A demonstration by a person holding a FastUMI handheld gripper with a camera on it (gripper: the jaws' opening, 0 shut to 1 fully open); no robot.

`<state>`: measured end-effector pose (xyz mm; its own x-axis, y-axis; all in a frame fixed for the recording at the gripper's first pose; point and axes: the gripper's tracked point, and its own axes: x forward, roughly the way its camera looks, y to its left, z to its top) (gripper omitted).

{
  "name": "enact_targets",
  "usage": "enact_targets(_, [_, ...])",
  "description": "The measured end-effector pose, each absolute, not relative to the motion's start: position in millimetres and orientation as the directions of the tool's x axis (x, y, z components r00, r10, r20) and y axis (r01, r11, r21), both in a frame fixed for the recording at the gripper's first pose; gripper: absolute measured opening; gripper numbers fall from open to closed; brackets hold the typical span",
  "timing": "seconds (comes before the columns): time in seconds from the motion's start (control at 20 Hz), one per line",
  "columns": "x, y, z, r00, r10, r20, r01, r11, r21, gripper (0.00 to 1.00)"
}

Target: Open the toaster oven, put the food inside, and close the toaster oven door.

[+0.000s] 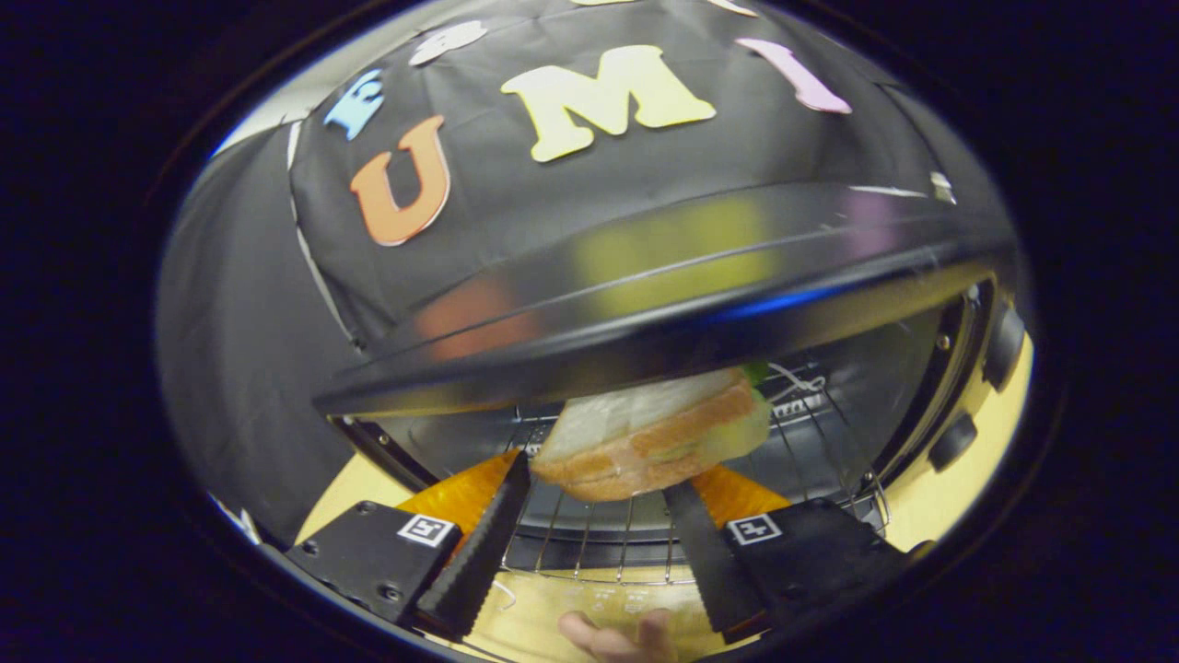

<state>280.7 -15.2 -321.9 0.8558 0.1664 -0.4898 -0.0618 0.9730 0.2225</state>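
Black cloth forms the booth's wall point(571, 175) behind a dark toaster oven point(645, 304) that stands on a pale yellow surface point(958, 497). Its glossy top reflects blurred patches of colour. The oven's front is open, showing a wire rack point(599, 539) that reaches forward to the front lip of the cavity. Two round knobs point(953, 442) sit on the oven's right-hand panel, one above the other.

The tongs point(603, 474) point into the opening, their two fingers point(479, 543) spread to either side of a sandwich point(649, 433). The sandwich is made of white bread with browned crust, a pinkish layer and a bit of green showing at its far end. It sits between the fingertips, tilted, above the rack's front part and just under the oven's top edge. The fingertips appear to press its lower sides, so the tongs look clamped on it, though the contact on the right side is partly hidden.

Below the fingers, near the front edge of the surface, a person's fingertips point(612, 635) show.
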Motion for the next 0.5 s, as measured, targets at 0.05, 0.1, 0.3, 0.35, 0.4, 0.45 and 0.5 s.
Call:
enact_targets(0.05, [277.8, -16.5, -323.8, 0.853, 0.146, -0.501, -0.067, 0.983, 0.173, 0.95])
enact_targets(0.1, [276.7, -18.4, -323.2, 0.852, 0.112, -0.511, -0.051, 0.990, 0.132, 0.97])
enact_targets(0.3, [257.5, -22.7, -334.2, 0.816, 0.001, -0.578, -0.003, 1.000, -0.003, 0.99])
enact_targets(0.35, [251.6, -18.4, -339.7, 0.801, 0.001, -0.598, -0.012, 1.000, -0.014, 0.99])
enact_targets(0.4, [244.8, -17.7, -340.7, 0.790, -0.012, -0.613, -0.011, 0.999, -0.035, 0.99])
enact_targets(0.45, [238.2, -18.2, -340.0, 0.786, -0.031, -0.617, -0.005, 0.998, -0.056, 0.99])
enact_targets(0.5, [230.3, -18.6, -337.7, 0.784, -0.048, -0.618, 0.002, 0.997, -0.075, 0.99])
